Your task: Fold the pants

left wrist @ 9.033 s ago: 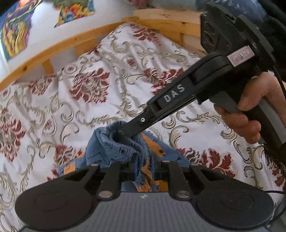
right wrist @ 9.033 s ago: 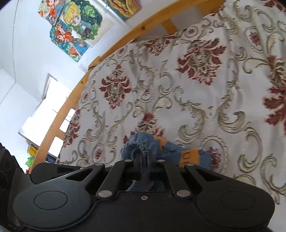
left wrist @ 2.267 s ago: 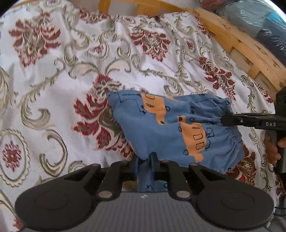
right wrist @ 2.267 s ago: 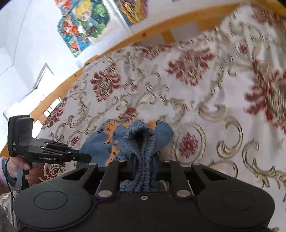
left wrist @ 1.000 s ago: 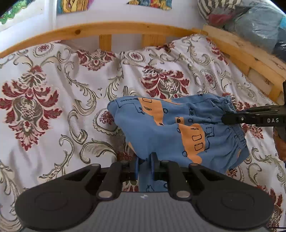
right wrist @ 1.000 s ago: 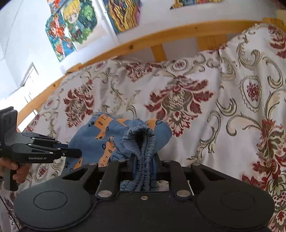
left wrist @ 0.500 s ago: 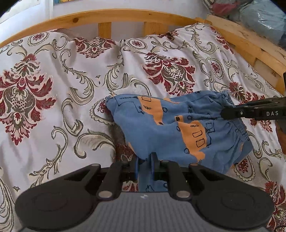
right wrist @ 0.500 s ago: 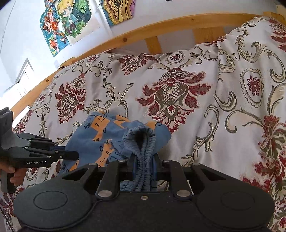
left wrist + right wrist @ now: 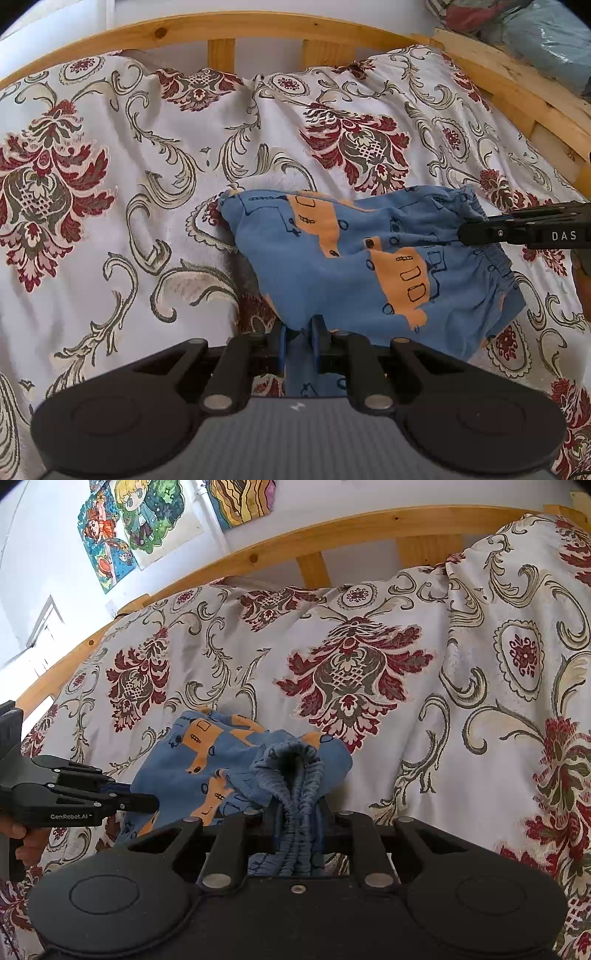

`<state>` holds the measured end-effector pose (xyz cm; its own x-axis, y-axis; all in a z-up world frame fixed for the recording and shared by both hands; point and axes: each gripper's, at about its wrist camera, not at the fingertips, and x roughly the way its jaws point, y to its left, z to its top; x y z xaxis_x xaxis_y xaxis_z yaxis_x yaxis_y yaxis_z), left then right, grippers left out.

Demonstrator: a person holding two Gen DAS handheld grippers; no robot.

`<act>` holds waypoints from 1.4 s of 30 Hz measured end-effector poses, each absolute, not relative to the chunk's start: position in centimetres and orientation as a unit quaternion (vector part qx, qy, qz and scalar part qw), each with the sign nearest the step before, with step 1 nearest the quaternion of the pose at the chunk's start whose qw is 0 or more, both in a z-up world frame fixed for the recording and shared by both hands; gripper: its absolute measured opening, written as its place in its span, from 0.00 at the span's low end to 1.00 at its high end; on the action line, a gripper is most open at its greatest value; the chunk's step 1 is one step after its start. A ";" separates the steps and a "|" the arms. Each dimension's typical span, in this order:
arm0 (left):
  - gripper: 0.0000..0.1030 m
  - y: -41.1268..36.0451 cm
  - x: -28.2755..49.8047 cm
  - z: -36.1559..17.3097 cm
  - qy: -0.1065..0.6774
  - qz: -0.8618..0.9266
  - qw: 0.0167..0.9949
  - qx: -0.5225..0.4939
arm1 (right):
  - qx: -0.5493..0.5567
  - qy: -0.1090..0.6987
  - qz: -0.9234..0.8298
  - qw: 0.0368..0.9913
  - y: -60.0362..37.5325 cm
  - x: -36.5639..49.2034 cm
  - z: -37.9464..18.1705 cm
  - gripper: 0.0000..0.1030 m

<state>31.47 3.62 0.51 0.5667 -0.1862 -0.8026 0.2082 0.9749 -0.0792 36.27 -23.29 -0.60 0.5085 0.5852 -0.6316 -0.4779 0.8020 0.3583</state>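
Note:
Small blue pants [image 9: 362, 266] with orange prints hang stretched between my two grippers just above the bed. My left gripper [image 9: 298, 332] is shut on the pants' lower edge. My right gripper [image 9: 298, 812] is shut on the bunched elastic waistband [image 9: 295, 775]. In the left wrist view the right gripper [image 9: 465, 232] comes in from the right and pinches the waistband. In the right wrist view the left gripper [image 9: 151, 803] comes in from the left at the pants' [image 9: 207, 760] edge. The far end of the pants droops toward the bedspread.
A white bedspread [image 9: 147, 184] with red floral and grey scroll print covers the bed. A wooden bed rail [image 9: 258, 29] curves along the far side and right. Bundled bags [image 9: 535, 33] sit beyond the right rail. Posters [image 9: 140, 528] hang on the wall.
Both grippers still hold the pants stretched between them. The pants have come lower and closer to the bedspread, and both views have tilted down slightly.

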 end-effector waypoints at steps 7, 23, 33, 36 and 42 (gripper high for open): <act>0.14 3.7 31.6 0.3 0.456 -0.111 0.883 0.010 | 0.052 0.387 0.305 0.869 -22.9 36.1 -0.6 0.18; 0.21 4.3 31.3 0.0 0.466 -0.101 0.879 -0.010 | 0.012 0.378 0.268 0.886 -22.3 34.4 -0.7 0.43; 0.74 4.5 28.4 1.0 0.446 -0.067 0.892 -0.035 | 0.027 0.328 0.205 0.922 -22.9 30.1 1.0 0.81; 0.84 4.1 27.0 1.6 0.431 -0.057 0.900 -0.035 | 0.029 0.315 0.195 0.928 -23.0 28.7 1.6 0.86; 0.98 3.2 25.0 2.8 0.404 -0.027 0.914 -0.022 | 0.030 0.295 0.165 0.941 -23.1 26.1 2.4 0.97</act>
<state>24.97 3.22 2.76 0.6729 -0.0670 -0.7367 0.0310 0.9976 -0.0625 26.09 -23.06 2.37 0.7723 0.3271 -0.5446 -0.2921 0.9441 0.1528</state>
